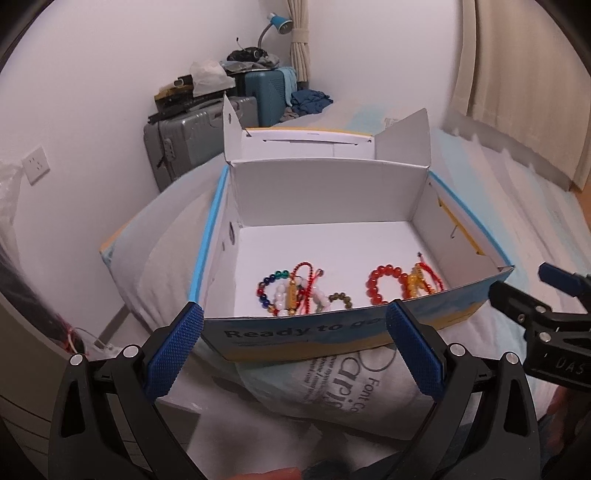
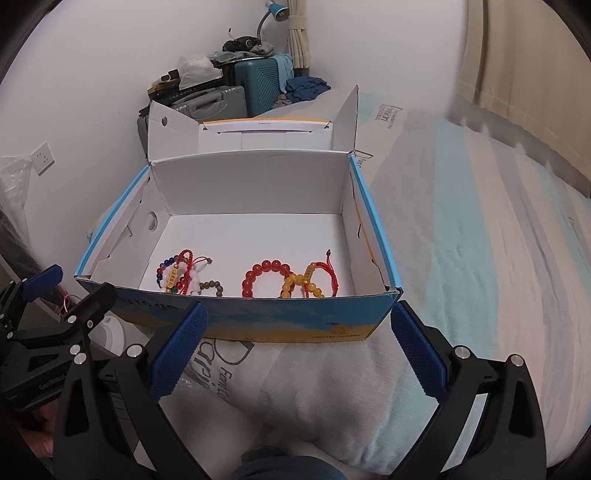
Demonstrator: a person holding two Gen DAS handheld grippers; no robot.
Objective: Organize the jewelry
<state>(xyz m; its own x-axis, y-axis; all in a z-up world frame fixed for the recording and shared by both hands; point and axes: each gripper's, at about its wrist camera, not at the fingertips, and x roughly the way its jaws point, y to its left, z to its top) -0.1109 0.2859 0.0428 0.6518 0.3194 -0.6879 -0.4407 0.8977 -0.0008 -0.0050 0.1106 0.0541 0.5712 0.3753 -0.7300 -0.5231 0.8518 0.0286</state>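
Observation:
An open cardboard box with a white inside and blue-yellow outside sits on a bed. Several bead bracelets lie along its near wall: a multicoloured and white cluster on the left, a red bead bracelet and an orange one with red cord on the right. My left gripper is open and empty just before the box's near wall. My right gripper is open and empty, also before that wall; it also shows in the left wrist view.
The bed has a white pillow with printed text under the grippers and a striped blanket to the right. Suitcases with piled clothes and a blue lamp stand at the far wall. Curtains hang at the right.

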